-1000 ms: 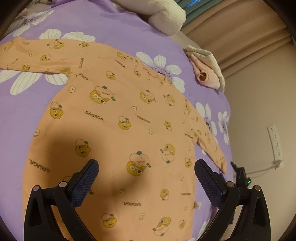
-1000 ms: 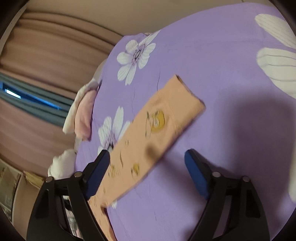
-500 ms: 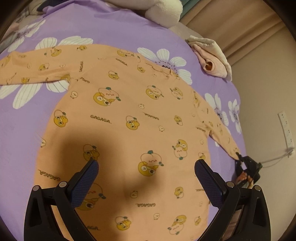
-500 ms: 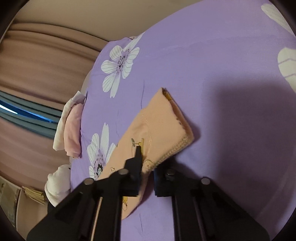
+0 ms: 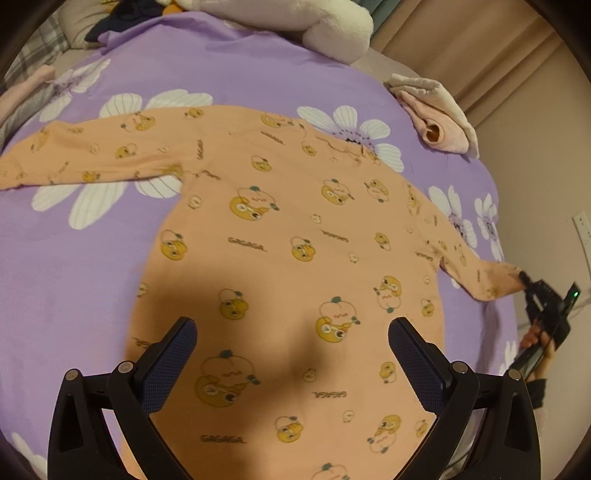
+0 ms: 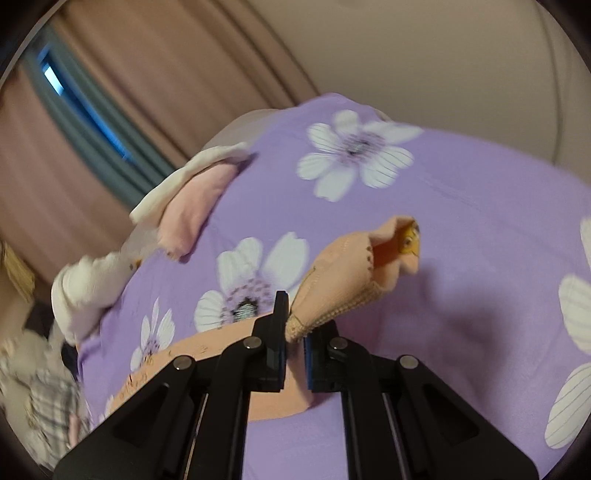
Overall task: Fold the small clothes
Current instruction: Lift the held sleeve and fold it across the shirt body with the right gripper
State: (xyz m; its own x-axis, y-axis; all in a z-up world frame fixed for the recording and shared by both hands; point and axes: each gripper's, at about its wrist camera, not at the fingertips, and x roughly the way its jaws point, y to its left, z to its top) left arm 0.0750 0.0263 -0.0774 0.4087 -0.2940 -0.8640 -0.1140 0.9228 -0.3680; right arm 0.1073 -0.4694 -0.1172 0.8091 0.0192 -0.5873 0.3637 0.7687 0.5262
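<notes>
A small orange long-sleeved top (image 5: 295, 251) with cartoon prints lies flat on the purple flowered bedspread (image 5: 74, 266), sleeves spread to both sides. My left gripper (image 5: 291, 354) is open and empty, hovering over the top's lower body. My right gripper (image 6: 294, 332) is shut on the cuff of the right sleeve (image 6: 354, 266) and holds it lifted off the bedspread (image 6: 480, 221). In the left wrist view the right gripper (image 5: 543, 299) shows at the sleeve's end on the right.
A folded pink and white garment (image 5: 439, 114) lies at the far right corner of the bed; it also shows in the right wrist view (image 6: 192, 199). A white plush item (image 5: 314, 26) lies at the head. Curtains (image 6: 129, 92) and a wall stand behind.
My right gripper closed on the sleeve cuff and lifted it off the bedspread. My left gripper pulled back a little, so more of the top shows.
</notes>
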